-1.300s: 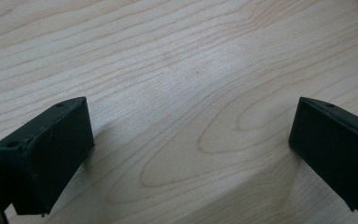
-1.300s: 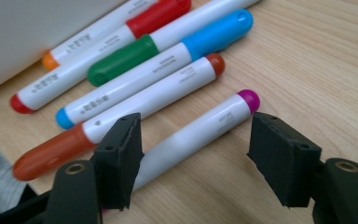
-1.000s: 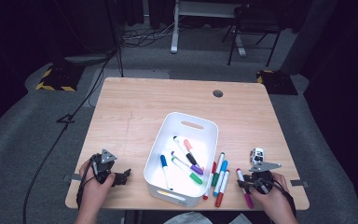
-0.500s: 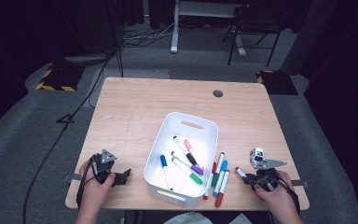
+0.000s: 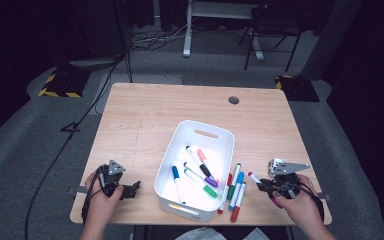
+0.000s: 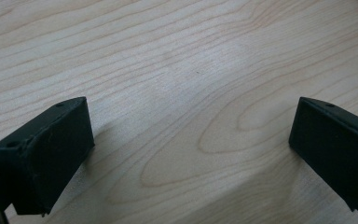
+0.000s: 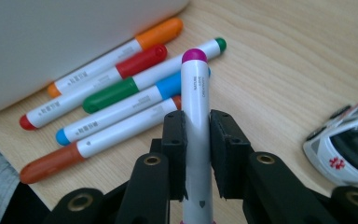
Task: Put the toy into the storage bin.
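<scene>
Now, my right claw [image 7: 196,135] is clamped on a white marker with a magenta cap [image 7: 196,116], lifted off the light wooden desk [image 5: 155,115] just right of the white plastic bin [image 5: 220,150]. The jaws have just been closing, with the marker between them. Loose markers [image 7: 116,105] lie beside the bin (orange, red, green, blue caps). A white toy ambulance [image 7: 349,144] sits near. My left claw [image 6: 186,154] stands apart, low over bare desk.
</scene>
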### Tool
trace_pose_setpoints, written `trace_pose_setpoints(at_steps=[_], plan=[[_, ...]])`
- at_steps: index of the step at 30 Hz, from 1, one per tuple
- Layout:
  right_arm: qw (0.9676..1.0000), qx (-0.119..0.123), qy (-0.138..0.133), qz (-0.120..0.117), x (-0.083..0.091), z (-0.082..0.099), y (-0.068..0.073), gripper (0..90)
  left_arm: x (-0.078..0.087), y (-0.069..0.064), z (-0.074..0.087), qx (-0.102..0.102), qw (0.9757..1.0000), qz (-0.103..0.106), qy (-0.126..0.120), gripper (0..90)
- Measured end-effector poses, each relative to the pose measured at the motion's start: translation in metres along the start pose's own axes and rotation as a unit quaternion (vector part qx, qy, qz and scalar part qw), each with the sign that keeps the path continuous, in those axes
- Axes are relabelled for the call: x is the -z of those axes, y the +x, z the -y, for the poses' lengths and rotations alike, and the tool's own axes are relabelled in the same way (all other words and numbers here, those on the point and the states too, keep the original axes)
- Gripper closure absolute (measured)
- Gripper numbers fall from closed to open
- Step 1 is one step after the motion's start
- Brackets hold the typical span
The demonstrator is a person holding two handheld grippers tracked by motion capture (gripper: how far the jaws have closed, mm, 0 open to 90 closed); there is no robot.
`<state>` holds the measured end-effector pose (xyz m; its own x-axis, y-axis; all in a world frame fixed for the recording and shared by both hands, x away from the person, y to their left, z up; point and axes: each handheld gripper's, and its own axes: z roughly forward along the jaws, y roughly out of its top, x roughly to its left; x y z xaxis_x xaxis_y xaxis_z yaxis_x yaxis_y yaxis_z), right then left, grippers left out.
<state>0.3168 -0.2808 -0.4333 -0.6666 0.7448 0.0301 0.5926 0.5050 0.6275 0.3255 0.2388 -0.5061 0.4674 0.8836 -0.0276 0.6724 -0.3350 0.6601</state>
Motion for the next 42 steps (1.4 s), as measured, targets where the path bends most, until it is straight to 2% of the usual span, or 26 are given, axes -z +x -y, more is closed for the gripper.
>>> trace_pose_setpoints(at_steps=[13, 20, 31, 35, 42], plan=[[0.9985, 0.029, -0.029, -0.035, 0.023, -0.041, 0.006, 76.5, 0.0, 0.0, 0.0, 0.0, 1.0, -0.002, 0.001, 0.1], [0.9966, 0.06, -0.037, -0.044, 0.031, -0.065, 0.011, 76.5, 0.0, -0.001, 0.0, 0.003, 1.0, -0.001, -0.001, 0.0], [0.9931, 0.087, -0.052, -0.058, 0.035, -0.105, 0.024, 76.5, 0.0, 0.0, 0.0, 0.002, 1.0, -0.002, -0.001, 0.0], [0.9912, 0.104, -0.052, -0.063, 0.032, -0.117, 0.03, 76.5, 0.0, 0.0, 0.0, 0.003, 1.0, -0.001, -0.001, 0.0], [0.9893, 0.11, -0.052, -0.081, 0.025, -0.136, 0.036, 76.5, 0.0, 0.0, 0.0, 0.002, 1.0, -0.003, -0.002, 0.0]])
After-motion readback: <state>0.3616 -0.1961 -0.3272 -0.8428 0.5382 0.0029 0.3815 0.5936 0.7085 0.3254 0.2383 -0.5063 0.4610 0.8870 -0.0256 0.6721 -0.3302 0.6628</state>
